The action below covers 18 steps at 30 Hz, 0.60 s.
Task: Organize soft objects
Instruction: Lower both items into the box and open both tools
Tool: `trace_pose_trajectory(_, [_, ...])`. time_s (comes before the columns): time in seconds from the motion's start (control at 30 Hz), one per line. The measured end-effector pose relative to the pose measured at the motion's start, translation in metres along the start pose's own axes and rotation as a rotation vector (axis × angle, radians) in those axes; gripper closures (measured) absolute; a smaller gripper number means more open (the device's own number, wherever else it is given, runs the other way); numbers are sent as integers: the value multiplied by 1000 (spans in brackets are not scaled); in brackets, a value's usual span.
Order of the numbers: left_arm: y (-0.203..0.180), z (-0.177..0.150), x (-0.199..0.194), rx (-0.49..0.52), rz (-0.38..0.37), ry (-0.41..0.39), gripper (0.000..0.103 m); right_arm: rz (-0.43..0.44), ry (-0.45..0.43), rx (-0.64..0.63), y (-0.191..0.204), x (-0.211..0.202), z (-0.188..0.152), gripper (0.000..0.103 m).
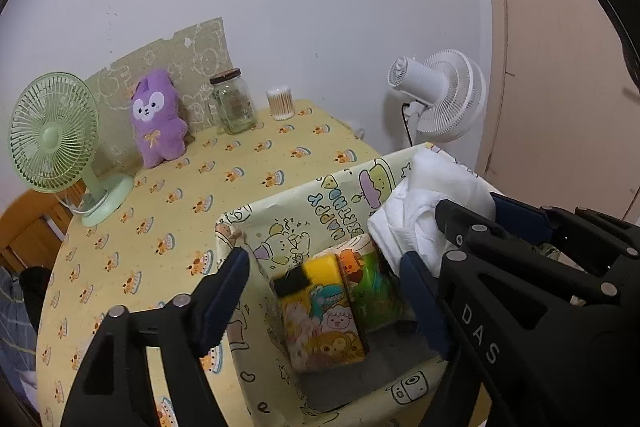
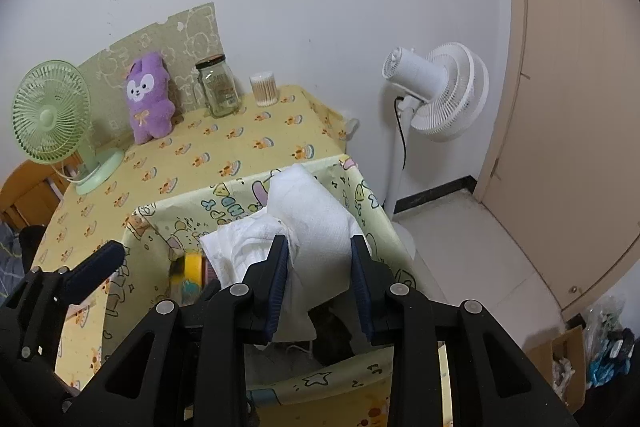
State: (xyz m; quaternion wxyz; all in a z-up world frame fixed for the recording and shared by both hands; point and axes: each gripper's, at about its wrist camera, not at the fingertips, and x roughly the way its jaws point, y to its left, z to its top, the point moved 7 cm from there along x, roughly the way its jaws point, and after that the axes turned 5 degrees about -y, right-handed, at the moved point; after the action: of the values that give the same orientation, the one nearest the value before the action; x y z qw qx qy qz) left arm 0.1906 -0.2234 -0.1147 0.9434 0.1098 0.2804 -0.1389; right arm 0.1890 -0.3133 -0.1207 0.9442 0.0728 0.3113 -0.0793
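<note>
The right gripper [image 2: 320, 263] pinches a crumpled white cloth bundle [image 2: 312, 223] over the open cartoon-printed yellow storage box [image 1: 280, 223]. The left gripper [image 1: 324, 291] hangs spread wide, empty, above two colourful printed soft packs [image 1: 332, 303] inside the box, on the yellow patterned tablecloth [image 1: 240, 163].

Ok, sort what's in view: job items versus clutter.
Job: white cloth bundle in the right claw; patterned storage box; colourful packs inside; open left claw.
Clutter: green desk fan, glass jar, cotton swabs, white floor fan.
</note>
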Motion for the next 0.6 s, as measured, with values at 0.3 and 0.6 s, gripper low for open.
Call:
trace_pose_trajectory(0.3, [8, 0, -4, -23, -7, -12, 17, -3, 6, 19, 0, -2, -2, 32])
trace_pose_trajectory(0.6, [28, 1, -23, -52, 11, -42, 14, -12, -35, 17, 15, -20, 6, 17])
